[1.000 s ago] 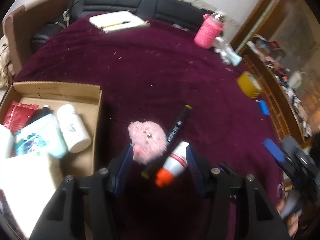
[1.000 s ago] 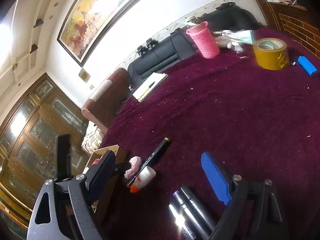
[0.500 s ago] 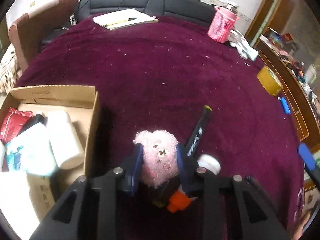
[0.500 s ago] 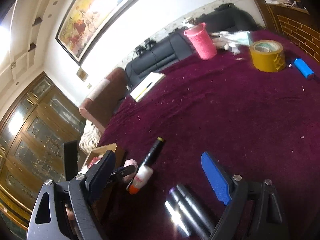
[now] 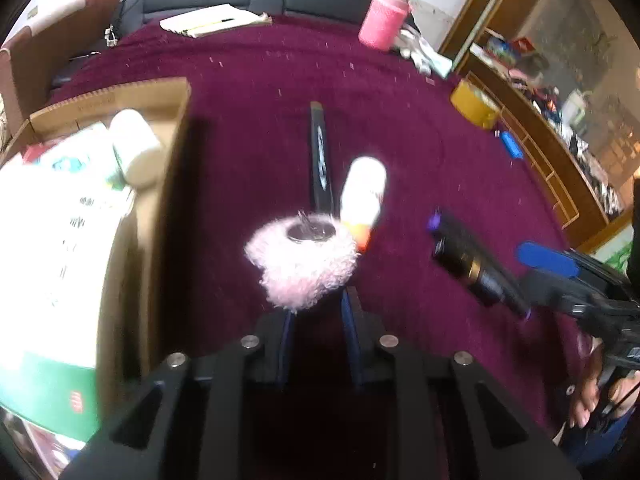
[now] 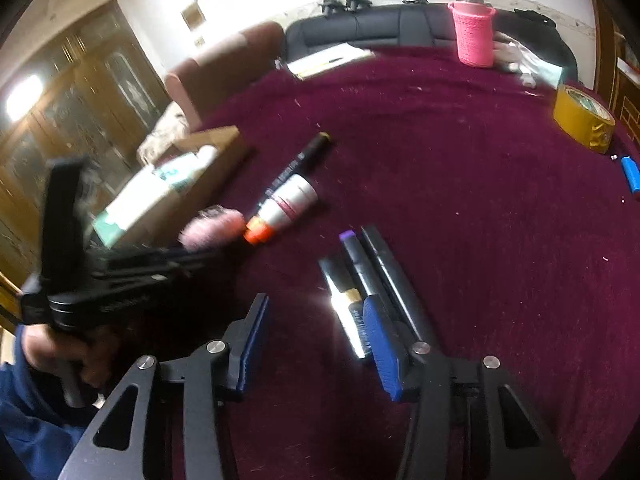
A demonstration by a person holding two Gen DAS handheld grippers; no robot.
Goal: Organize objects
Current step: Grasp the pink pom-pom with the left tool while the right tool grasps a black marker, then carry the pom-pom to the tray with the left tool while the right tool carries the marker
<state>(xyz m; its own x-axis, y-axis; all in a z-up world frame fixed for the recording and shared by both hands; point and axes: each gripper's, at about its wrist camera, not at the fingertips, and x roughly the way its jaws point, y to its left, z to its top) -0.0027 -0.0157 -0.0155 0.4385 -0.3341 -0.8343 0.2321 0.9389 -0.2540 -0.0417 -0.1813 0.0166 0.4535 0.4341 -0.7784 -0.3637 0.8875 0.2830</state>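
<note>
Two tools in play, and your left tool (image 5: 316, 300) has just clamped down on the pink fluffy pouch (image 5: 302, 262), pads squeezing it, lifted above the maroon worktop (image 5: 260, 92) just right of the cardboard box (image 5: 172, 152). Behind the pouch lie the black marker (image 5: 320, 160) and the white tube with its orange cap (image 5: 362, 194), side by side. Your right tool (image 6: 316, 340) has been narrowing, jaws half apart, with its right pad over the dark pens (image 6: 360, 272); whether it presses on them you cannot tell.
</note>
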